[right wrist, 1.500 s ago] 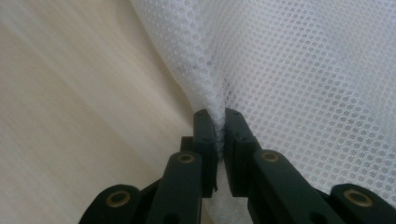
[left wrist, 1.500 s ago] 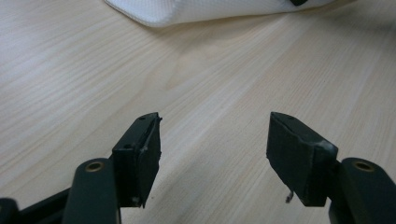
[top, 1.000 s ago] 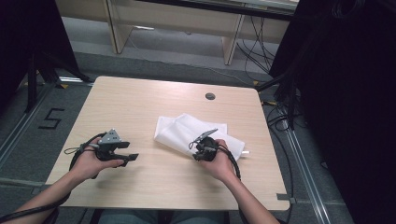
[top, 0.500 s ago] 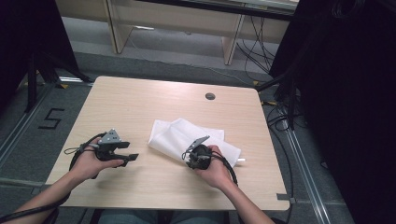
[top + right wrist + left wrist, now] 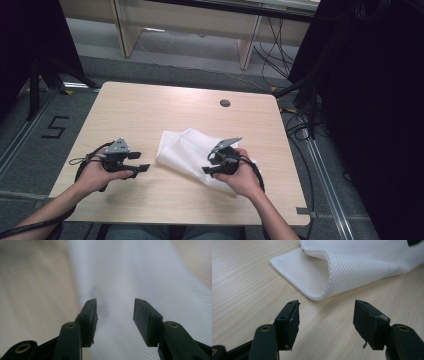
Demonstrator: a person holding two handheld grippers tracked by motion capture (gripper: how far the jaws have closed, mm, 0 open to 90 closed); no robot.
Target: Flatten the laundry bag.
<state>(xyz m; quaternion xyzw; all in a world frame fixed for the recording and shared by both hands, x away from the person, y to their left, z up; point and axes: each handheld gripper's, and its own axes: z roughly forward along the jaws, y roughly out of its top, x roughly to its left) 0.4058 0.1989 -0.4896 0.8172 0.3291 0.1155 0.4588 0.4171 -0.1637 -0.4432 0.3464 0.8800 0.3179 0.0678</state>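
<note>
Pale woodgrain table [image 5: 150, 110]; folded white mesh cloth [image 5: 185, 150]; left gripper [image 5: 325, 315] fingers apart; right gripper [image 5: 115, 312] fingers just opened, empty.

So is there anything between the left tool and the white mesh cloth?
Nothing visible. The left tool is open, with only bare table between it and the nearest corner of the cloth.
</note>
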